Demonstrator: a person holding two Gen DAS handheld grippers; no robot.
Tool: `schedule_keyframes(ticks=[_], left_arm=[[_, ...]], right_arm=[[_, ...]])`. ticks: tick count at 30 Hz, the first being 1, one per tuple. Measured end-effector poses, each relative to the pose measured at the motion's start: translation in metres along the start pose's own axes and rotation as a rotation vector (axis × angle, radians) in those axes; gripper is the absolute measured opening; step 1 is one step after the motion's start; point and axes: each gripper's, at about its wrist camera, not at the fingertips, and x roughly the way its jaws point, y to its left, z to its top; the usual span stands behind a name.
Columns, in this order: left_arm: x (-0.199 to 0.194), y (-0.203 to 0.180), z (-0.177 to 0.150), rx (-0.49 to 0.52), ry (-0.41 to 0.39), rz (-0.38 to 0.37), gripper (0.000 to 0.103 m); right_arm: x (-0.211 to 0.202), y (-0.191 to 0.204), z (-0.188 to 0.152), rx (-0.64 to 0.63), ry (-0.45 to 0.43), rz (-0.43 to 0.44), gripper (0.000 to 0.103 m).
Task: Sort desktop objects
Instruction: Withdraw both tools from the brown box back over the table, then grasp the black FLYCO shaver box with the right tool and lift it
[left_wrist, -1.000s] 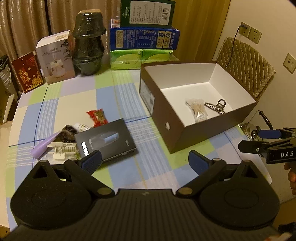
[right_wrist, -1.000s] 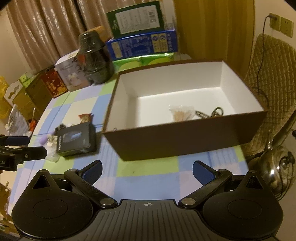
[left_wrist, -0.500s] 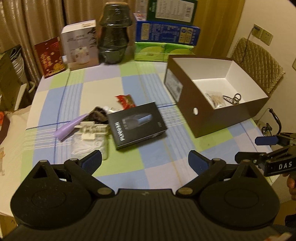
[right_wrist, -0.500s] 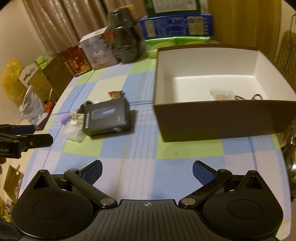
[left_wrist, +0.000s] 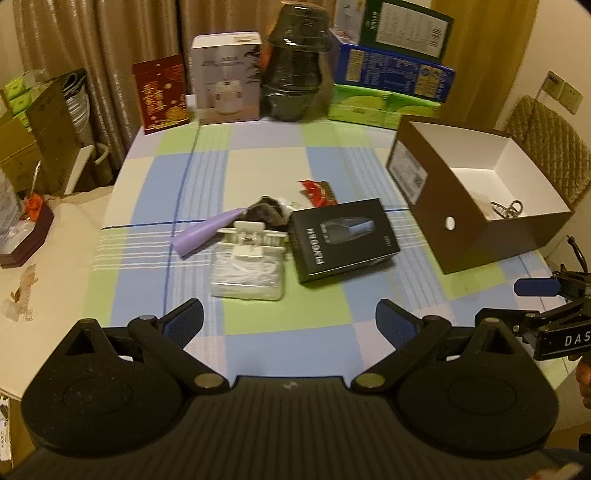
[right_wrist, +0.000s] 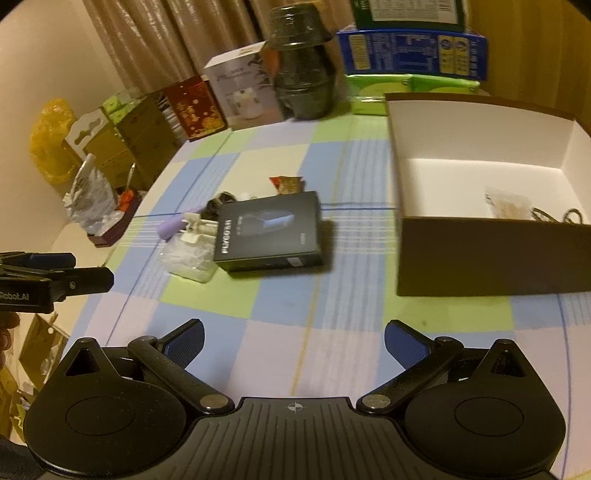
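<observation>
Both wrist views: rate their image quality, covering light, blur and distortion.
Left wrist view: warm, dim indoor light; fisheye bends the table edges; the black box lettering reads clearly, the jar at the back is slightly soft. Right wrist view: same yellow cast, but motion blur smears the black box, brown box and back row; only the fingers look sharp.

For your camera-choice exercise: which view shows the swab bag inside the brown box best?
The right wrist view: the bag lies in plain sight on the box floor. In the left wrist view the box's near wall hides nearly all of it.
</observation>
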Motion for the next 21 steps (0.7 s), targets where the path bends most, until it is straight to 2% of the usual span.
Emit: schedule_keyframes(ticks=[13,21], left_arm=[[0.015,0.025,-0.004,-0.026,0.022,0.048,0.098],[0.029,0.041,0.001,-0.038,0.03,0.068,0.098]], right_arm=[[0.029,0.016,0.011,-0.049,-0.007,0.029,0.101],[0.055,0.021,0.037,-0.121,-0.035,0.047,0.101]])
